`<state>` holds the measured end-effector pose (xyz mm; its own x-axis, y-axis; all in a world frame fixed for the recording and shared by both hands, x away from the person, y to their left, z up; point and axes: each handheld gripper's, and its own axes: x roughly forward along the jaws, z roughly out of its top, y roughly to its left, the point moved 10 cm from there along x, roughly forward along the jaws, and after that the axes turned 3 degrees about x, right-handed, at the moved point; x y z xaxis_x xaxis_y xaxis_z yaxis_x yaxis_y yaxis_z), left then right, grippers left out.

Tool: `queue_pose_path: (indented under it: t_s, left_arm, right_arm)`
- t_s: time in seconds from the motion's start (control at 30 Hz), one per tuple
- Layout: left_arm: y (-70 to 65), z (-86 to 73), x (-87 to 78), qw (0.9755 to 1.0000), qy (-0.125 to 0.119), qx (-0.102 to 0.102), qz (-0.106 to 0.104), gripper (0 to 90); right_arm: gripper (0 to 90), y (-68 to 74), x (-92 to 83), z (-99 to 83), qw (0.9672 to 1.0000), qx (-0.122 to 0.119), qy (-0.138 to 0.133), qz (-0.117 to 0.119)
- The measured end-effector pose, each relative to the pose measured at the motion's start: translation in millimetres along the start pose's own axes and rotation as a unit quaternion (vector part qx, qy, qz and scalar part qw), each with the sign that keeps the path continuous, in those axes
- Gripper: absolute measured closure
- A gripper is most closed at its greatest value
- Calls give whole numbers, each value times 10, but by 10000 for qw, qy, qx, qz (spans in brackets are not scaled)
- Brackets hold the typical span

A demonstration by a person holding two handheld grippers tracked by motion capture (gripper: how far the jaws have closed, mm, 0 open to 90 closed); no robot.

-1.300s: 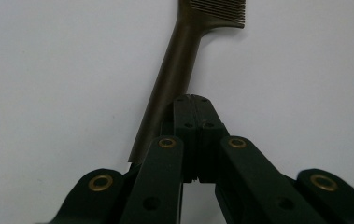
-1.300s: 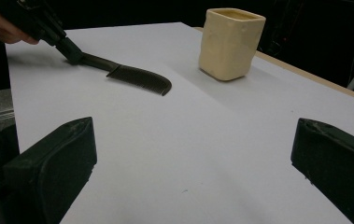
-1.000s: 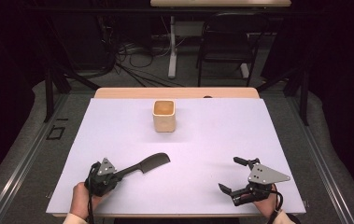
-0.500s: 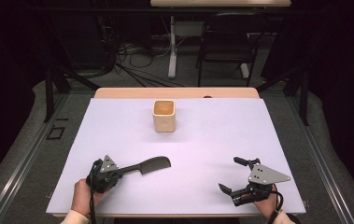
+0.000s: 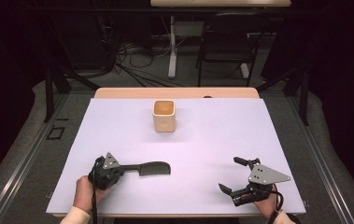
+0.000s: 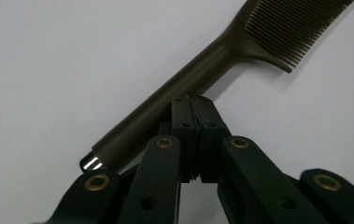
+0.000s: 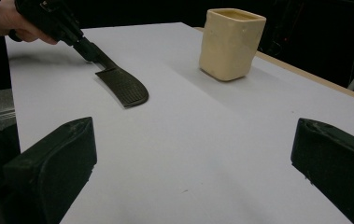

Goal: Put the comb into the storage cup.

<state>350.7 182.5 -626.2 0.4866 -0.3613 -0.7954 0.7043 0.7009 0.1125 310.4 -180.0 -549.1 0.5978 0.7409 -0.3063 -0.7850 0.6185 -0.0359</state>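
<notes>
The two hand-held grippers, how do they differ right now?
The left hand-held gripper is shut on the comb by its handle; the right hand-held gripper is open and holds nothing. Left sits near the table's front left, right near its front right. Both are black.

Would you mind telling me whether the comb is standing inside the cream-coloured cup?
No, the comb lies flat on the white table near the left gripper, well apart from the cup.
</notes>
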Motion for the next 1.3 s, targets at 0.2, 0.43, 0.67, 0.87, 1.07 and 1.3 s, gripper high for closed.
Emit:
queue_pose_path:
  t_s: [0.2, 0.43, 0.67, 0.87, 1.07, 1.3]
  left_arm:
    - [-58, 18, -67, 9998, -126, 13, -184, 791]
    - [-125, 66, -207, 9985, -401, -50, -361, 439]
    - [-123, 91, -258, 9985, -435, -7, -334, 175]
    - [-78, 110, -274, 9987, -422, 49, -288, 111]
    - [-27, 145, -291, 9988, -393, 169, -220, 19]
    - [54, 243, -316, 9979, -332, 537, -136, 0]
  right_arm:
    - [0, 4, -2, 3, 10000, -5, -9, 10]
    - [0, 4, -7, 9, 10000, -7, -29, 4]
    - [0, 0, -9, 9, 10000, 17, -37, 7]
    - [0, 5, -13, 17, 10000, -3, -62, 14]
    - [0, -2, 0, 4, 10000, 22, -20, -14]
    - [0, -16, -3, 2, 10000, 47, -18, -59]
